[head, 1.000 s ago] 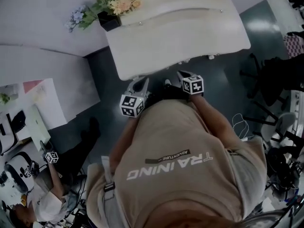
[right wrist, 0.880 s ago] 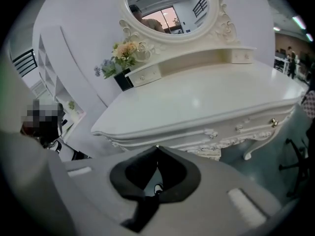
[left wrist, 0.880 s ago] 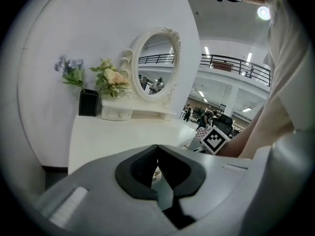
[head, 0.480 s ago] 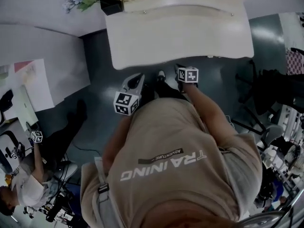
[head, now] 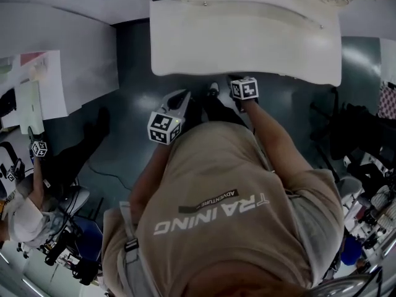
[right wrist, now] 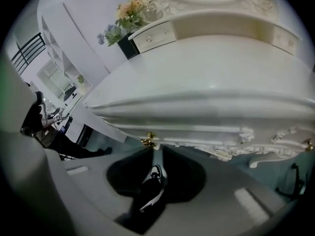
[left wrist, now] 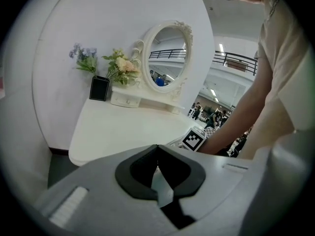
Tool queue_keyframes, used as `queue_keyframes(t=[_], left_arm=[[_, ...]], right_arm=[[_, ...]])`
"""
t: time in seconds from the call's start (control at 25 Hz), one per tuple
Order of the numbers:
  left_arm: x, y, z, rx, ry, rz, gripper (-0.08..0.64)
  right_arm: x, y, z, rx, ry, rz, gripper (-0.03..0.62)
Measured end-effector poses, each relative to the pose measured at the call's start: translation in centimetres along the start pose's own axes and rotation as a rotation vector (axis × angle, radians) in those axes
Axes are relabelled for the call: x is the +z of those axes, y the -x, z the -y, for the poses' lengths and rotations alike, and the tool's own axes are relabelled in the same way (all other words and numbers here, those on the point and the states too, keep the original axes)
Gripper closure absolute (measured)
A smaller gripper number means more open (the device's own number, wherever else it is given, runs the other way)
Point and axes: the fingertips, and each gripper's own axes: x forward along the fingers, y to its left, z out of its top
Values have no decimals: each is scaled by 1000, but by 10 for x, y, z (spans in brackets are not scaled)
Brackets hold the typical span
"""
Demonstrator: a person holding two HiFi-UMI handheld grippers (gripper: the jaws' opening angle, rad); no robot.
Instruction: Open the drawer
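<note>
While the right tool (right wrist: 156,150) is hovering with its jaws nearly together and empty, just beside the brass knob (right wrist: 148,141) of the drawer (right wrist: 206,133) under the worktop (right wrist: 206,68), it is needing to spread, straddle the knob and pull straight out. The left tool (left wrist: 157,151), likewise narrow and empty, is idling; carved trim (right wrist: 246,147) is crowding the front.

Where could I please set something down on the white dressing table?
The broad front of the white dressing table's top is bare up to the small white drawer shelf. The back is crowded: black vase of flowers, oval white-framed mirror.
</note>
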Motion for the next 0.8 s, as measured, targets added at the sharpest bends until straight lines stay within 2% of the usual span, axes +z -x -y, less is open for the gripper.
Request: queue_keyframes(t=[0.04, 0.08, 0.44, 0.64, 0.8], left_arm=[[-1, 1, 0, 8, 9, 2, 552], [-2, 3, 0, 14, 18, 5, 552], [1, 14, -7, 56, 61, 37, 552], [2, 28, -13, 105, 65, 42, 552], [2, 42, -31, 175, 75, 43, 552]], right_arm=[[-1, -3, 0, 8, 0, -17, 470], [-3, -5, -1, 22, -1, -33, 453], [9, -21, -19, 84, 27, -83, 451], [8, -32, -16, 32, -8, -122, 453], [14, -38, -21, 16, -21, -97, 462]])
